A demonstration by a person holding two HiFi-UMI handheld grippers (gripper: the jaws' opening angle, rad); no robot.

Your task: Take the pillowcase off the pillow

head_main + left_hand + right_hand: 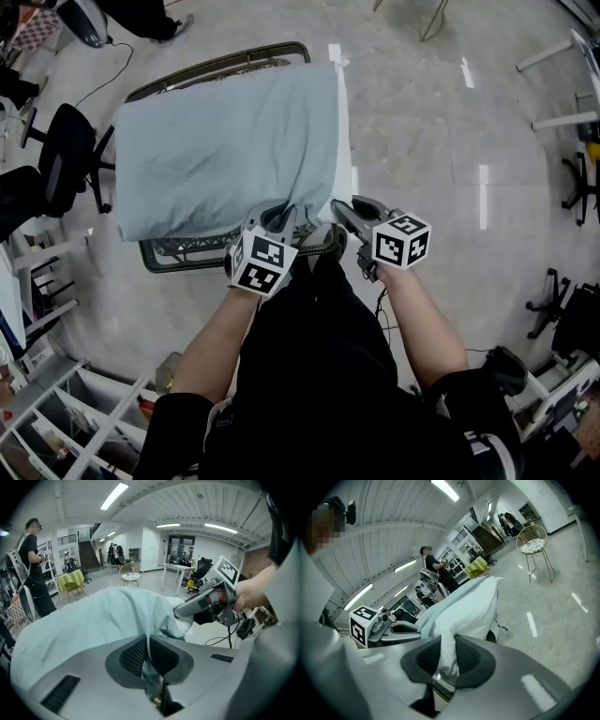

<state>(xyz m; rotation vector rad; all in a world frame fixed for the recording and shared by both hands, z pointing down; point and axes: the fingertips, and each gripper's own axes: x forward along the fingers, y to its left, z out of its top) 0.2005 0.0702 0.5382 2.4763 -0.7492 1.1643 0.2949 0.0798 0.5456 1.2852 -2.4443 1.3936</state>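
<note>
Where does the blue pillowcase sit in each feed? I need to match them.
Head view: pillowcase upper left of centre, above the left claw and right claw.
Left gripper view: across the middle and left, a fold pinched in the left claw.
Right gripper view: centre, left of the white pillow that the right claw grips.
Landmark: round wire chair, in both gripper views.

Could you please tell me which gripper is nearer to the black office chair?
Left. The left gripper pinches the pillowcase edge, on the side toward the black office chair; the right gripper grips the white pillow corner, farther from it.
</note>
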